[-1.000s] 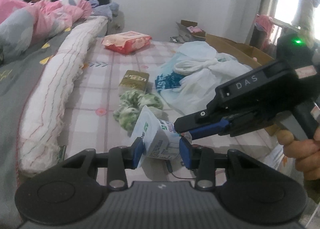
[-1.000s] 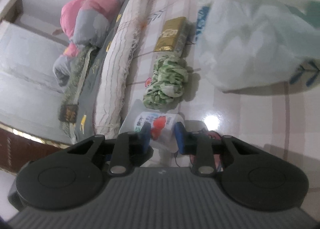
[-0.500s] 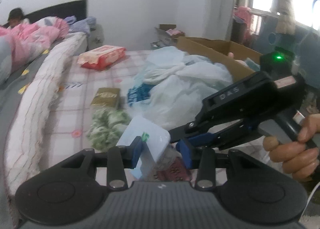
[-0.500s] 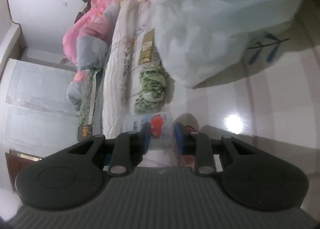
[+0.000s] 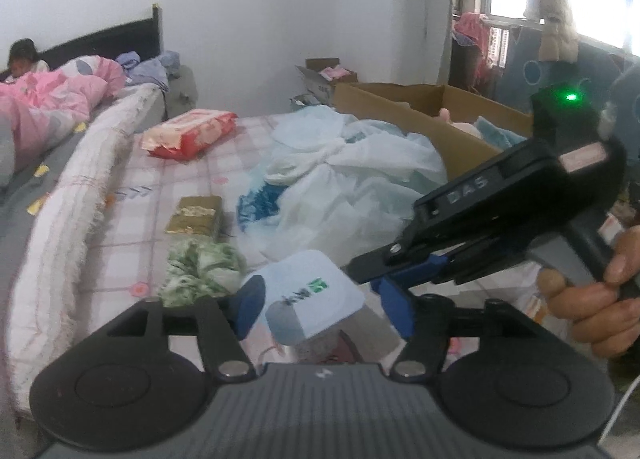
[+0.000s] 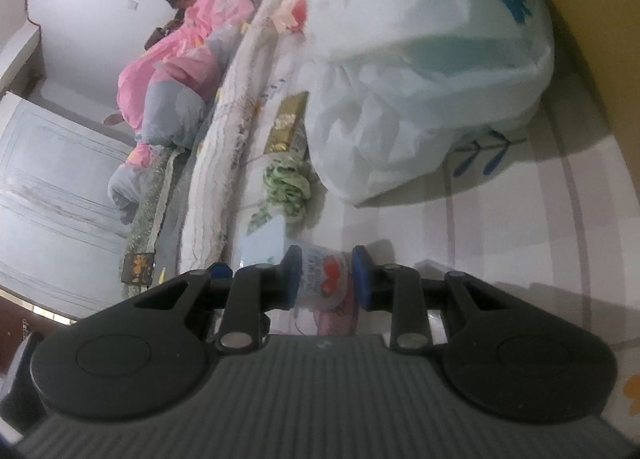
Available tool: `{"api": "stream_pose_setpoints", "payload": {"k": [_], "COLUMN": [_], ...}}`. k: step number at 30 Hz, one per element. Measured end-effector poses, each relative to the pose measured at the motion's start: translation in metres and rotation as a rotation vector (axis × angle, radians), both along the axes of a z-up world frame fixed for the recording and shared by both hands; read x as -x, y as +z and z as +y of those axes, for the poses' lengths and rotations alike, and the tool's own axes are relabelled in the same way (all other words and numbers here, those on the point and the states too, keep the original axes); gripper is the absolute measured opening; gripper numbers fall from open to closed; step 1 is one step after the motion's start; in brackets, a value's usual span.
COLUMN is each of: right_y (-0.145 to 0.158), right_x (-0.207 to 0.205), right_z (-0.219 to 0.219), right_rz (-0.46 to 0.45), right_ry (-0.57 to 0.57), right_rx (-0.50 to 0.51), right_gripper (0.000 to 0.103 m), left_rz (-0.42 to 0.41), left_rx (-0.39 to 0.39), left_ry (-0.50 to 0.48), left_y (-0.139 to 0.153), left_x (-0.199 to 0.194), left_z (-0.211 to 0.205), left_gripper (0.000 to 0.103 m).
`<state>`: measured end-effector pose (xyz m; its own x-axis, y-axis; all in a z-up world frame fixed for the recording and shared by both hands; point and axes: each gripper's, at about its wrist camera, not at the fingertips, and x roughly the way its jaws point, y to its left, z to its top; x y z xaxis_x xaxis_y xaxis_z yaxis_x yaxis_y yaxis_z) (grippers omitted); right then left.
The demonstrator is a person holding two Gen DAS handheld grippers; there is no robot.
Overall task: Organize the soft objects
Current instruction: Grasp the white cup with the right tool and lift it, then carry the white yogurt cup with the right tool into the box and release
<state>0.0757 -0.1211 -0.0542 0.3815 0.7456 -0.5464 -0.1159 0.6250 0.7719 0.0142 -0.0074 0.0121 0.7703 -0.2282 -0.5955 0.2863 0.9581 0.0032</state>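
The left hand-held gripper (image 5: 322, 309) has just let go: a second ago its blue pads pinched the light-blue tissue pack (image 5: 314, 305), and now its jaws are opening, with clear space on both sides of the pack. The pack did not fall, because the right hand-held gripper (image 6: 325, 273), which comes in from the right in the left wrist view, has its pads pressed on the printed end of the pack. Its jaws are narrow and opening a little. So I judge this as a handover from left to right, and the right hand can now carry the pack toward the cardboard box (image 5: 404, 111) behind the white plastic bag (image 5: 352, 187).

The pack hangs between the left fingers without touching them, just above the checked bed sheet (image 5: 132, 227), near the green-and-white cloth (image 5: 200, 271). The right view is blurred, so how firm this grip is I cannot say for sure.
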Motion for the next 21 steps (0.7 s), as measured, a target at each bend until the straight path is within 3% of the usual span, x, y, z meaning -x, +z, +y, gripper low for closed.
{"api": "stream_pose_setpoints", "payload": {"k": [7,12,18,21], "right_y": [0.002,0.006,0.003,0.002], "right_x": [-0.006,-0.008,-0.012,-0.010], "right_z": [-0.001,0.017,0.030,0.032], "right_rz": [-0.016,-0.027,-0.023,-0.018], "right_ry": [-0.014,0.021,0.033,0.038], "right_rx": [-0.101,-0.082,-0.034,-0.023], "right_gripper": [0.035,0.038,0.039,0.032], "left_rz": [0.053,0.099,0.087,0.086], "left_rx": [-0.002,0.010,-0.003,-0.002], "left_ry": [0.053,0.031,0.026,0.024], "left_y": [-0.007,-0.018,-0.026,-0.028], "left_x": [-0.004,-0.010,-0.019,-0.020], "left_z": [0.016,0.014,0.006,0.004], "left_gripper": [0.077,0.079,0.068,0.057]}}
